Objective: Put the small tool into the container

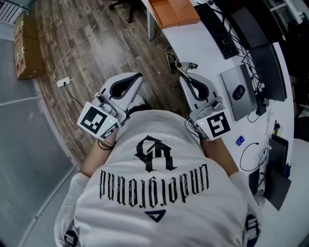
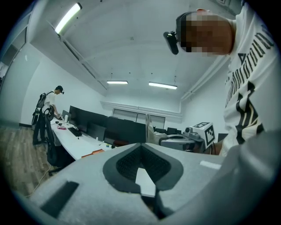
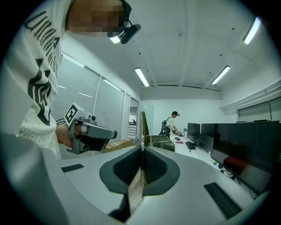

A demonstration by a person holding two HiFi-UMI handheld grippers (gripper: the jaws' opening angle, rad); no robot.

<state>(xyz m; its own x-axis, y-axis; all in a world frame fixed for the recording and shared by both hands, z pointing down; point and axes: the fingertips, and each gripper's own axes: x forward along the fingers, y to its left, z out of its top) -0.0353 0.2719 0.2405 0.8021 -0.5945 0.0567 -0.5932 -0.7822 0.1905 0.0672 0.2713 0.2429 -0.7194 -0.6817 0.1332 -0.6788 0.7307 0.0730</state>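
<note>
Pinching a small grey metal tool at the very tips of the right gripper, fingers pressed together on it with no gap showing. Carried clear of everything, just past the fingertips and over the curved near edge of the long white surface. Standing on edge in the right gripper view as a thin upright blade, with a slim bar running off level to the right. Pointing away from the person in the head view, roughly in line with the fingers, though the long axis is hard to call.

Closed tip to tip on nothing at the left gripper, held level beside the right one, above the brown wooden floor.

Shown by the head view alone: a black keyboard, a black mouse on a grey slab, and two flat orange boxes at the surface's far end. Shown by the gripper views alone: a row of dark monitors and another person standing far down the surface.
</note>
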